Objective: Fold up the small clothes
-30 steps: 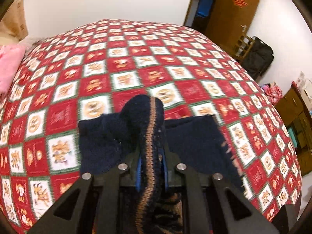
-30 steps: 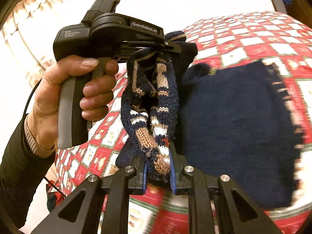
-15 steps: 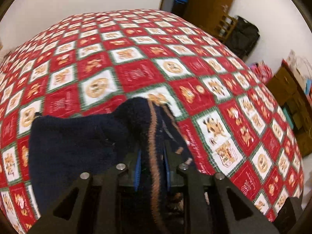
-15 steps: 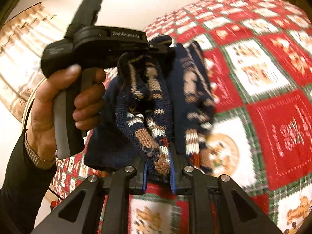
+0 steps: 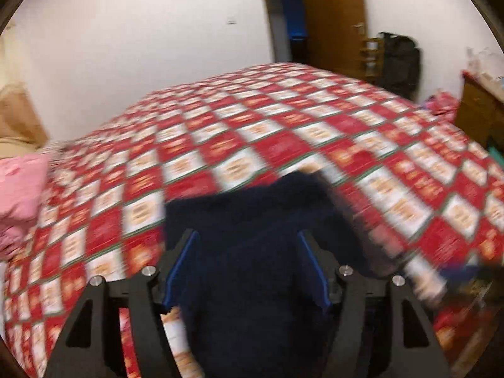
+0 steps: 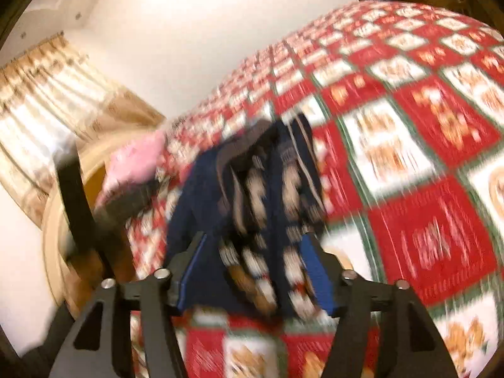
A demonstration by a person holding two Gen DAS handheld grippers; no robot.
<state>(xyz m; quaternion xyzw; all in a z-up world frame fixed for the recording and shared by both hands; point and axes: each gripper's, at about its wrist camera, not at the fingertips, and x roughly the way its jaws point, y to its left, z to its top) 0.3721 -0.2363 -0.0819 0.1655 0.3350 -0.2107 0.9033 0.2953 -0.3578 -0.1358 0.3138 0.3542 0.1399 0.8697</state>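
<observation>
A small navy knitted sweater [image 5: 252, 220] with tan and white bands lies bunched on the red and white checked bedspread [image 5: 258, 132]. My left gripper [image 5: 247, 236] is open, its jaws wide apart on either side of the dark cloth. In the right wrist view the sweater [image 6: 261, 189] shows its patterned bands, and my right gripper [image 6: 252, 239] is open too, jaws spread around the folded heap. Both views are blurred by motion. The bedspread also fills the right wrist view [image 6: 409, 126].
A pink pillow [image 5: 19, 186] lies at the bed's left end and shows in the right wrist view [image 6: 135, 163]. A wooden door [image 5: 334, 15], a black bag [image 5: 400, 60] and a wooden cabinet [image 5: 478, 107] stand beyond the bed. Curtains [image 6: 47, 94] hang at left.
Both grippers have opened and let go of the sweater, which now lies on the bedspread. The left hand gripper has left the right wrist view.
</observation>
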